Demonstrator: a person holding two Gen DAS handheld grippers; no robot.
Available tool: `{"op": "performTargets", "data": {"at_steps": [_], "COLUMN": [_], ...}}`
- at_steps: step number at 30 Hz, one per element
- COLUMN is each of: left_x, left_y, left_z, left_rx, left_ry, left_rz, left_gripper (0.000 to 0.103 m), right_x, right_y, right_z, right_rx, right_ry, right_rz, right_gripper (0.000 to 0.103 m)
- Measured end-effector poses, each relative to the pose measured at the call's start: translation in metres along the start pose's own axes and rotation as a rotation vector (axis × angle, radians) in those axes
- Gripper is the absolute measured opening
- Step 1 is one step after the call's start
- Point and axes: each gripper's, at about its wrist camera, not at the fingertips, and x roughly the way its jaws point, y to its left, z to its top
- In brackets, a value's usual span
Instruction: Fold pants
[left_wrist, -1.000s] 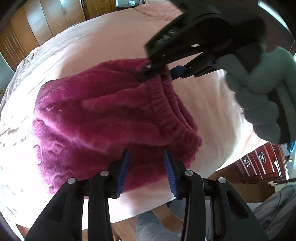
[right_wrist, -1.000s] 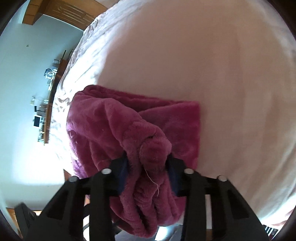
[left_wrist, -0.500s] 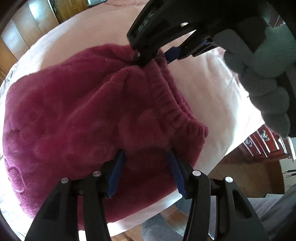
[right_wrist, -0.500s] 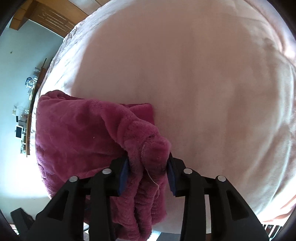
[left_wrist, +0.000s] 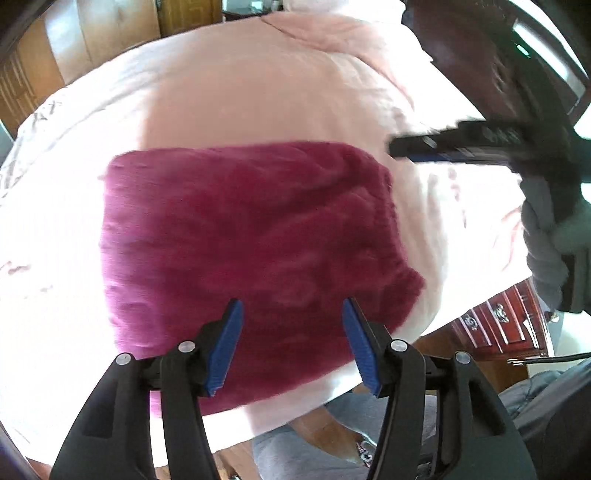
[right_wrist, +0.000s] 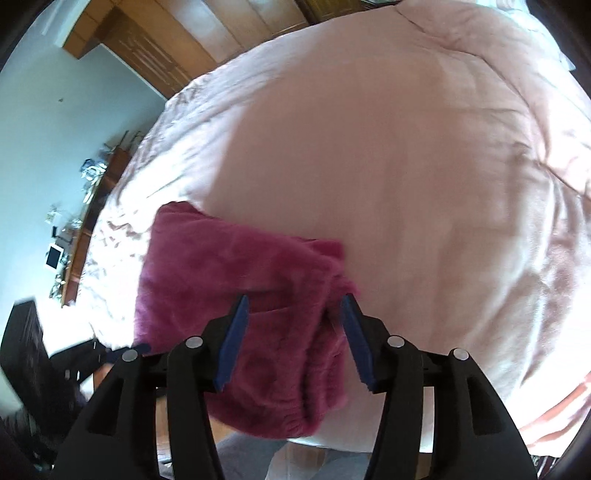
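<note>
The magenta fleece pants (left_wrist: 251, 240) lie folded in a thick rectangle on the pink bed near its front edge; they also show in the right wrist view (right_wrist: 236, 295). My left gripper (left_wrist: 291, 314) is open and empty, hovering just above the near side of the fold. My right gripper (right_wrist: 293, 310) is open and empty above the pants' right end; in the left wrist view it shows blurred at the right (left_wrist: 461, 147), held by a grey-gloved hand, clear of the cloth.
The pink bedspread (right_wrist: 388, 166) stretches far beyond the pants. A red-brown drawer chest (left_wrist: 498, 321) stands right of the bed. Wooden wardrobes (left_wrist: 74, 48) line the far wall. A cluttered shelf (right_wrist: 77, 236) runs along the left wall. The person's grey-clad legs (left_wrist: 295, 450) are at the bed's edge.
My right gripper has let go of the waistband and pulled away to the right. The pants have dropped flat on the bed. My left gripper has lifted back, still open.
</note>
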Motion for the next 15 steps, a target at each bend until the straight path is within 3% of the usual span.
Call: {"op": "performTargets", "data": {"at_steps": [5, 8, 11, 15], "left_x": [0.000, 0.025, 0.051, 0.071], "left_y": [0.033, 0.037, 0.044, 0.041], "left_z": [0.001, -0.012, -0.025, -0.035], "left_rx": [0.023, 0.104, 0.170, 0.260], "left_ry": [0.017, 0.077, 0.124, 0.133], "left_rz": [-0.005, -0.019, -0.018, -0.029], "left_gripper": [0.057, 0.057, 0.057, 0.058], "right_x": [0.014, 0.036, 0.055, 0.077], "right_y": [0.028, 0.030, 0.025, 0.015], "right_z": [-0.022, -0.036, -0.046, -0.058], "right_rx": [-0.077, 0.018, 0.074, 0.187], "right_ry": [0.048, 0.082, 0.091, 0.072], "right_rz": [-0.013, -0.026, -0.096, -0.168], "right_gripper": [0.053, 0.054, 0.055, 0.055]}}
